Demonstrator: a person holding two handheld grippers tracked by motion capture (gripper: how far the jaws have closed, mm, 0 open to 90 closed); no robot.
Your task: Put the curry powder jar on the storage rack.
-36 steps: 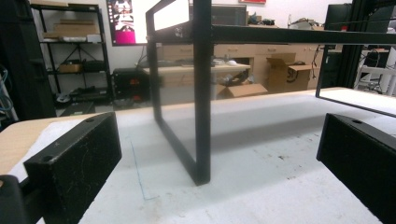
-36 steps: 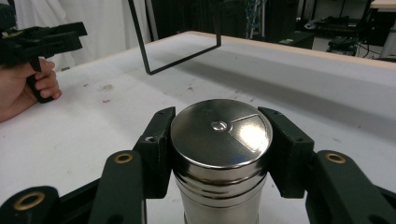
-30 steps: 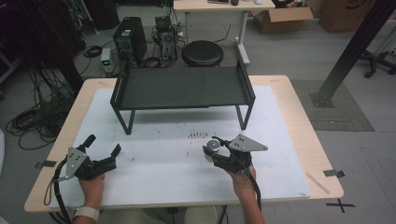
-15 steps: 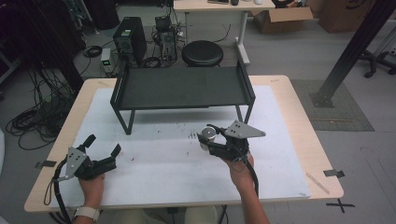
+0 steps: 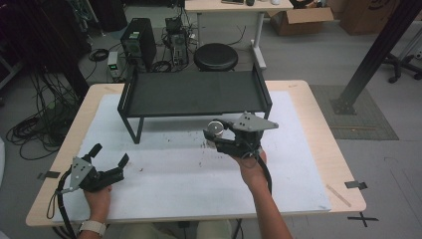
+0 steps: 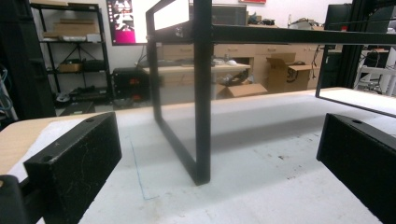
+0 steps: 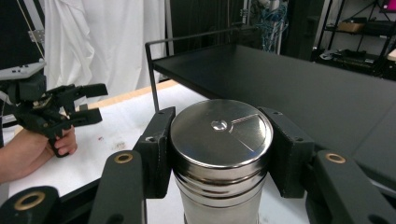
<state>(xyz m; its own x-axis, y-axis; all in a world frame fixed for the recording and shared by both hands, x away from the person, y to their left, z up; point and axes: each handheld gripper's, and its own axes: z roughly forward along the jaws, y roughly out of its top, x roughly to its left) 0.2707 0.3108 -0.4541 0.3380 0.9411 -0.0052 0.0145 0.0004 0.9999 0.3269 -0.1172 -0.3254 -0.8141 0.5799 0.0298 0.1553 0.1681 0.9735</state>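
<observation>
A steel shaker (image 5: 215,127) with a flat lid is held upright above the white mat (image 5: 174,174), just in front of the black rack (image 5: 194,92). My right gripper (image 5: 215,134) is shut on it. In the right gripper view the pads (image 7: 158,140) press both sides of the shaker (image 7: 219,154), with the rack's shelf (image 7: 289,79) close behind. My left gripper (image 5: 109,154) rests open on the mat at the front left with nothing between its jaws. In the left gripper view, the gripper (image 6: 219,163) faces a rack leg (image 6: 202,93).
The rack stands across the far half of the wooden table (image 5: 318,124). Beyond the table are a black stool (image 5: 215,56), a computer tower (image 5: 137,37) and floor cables (image 5: 35,129). A slanted black post (image 5: 378,55) rises at the right.
My right gripper has risen off the mat with the shaker and moved away from the person toward the rack's front edge. The left gripper has stayed put.
</observation>
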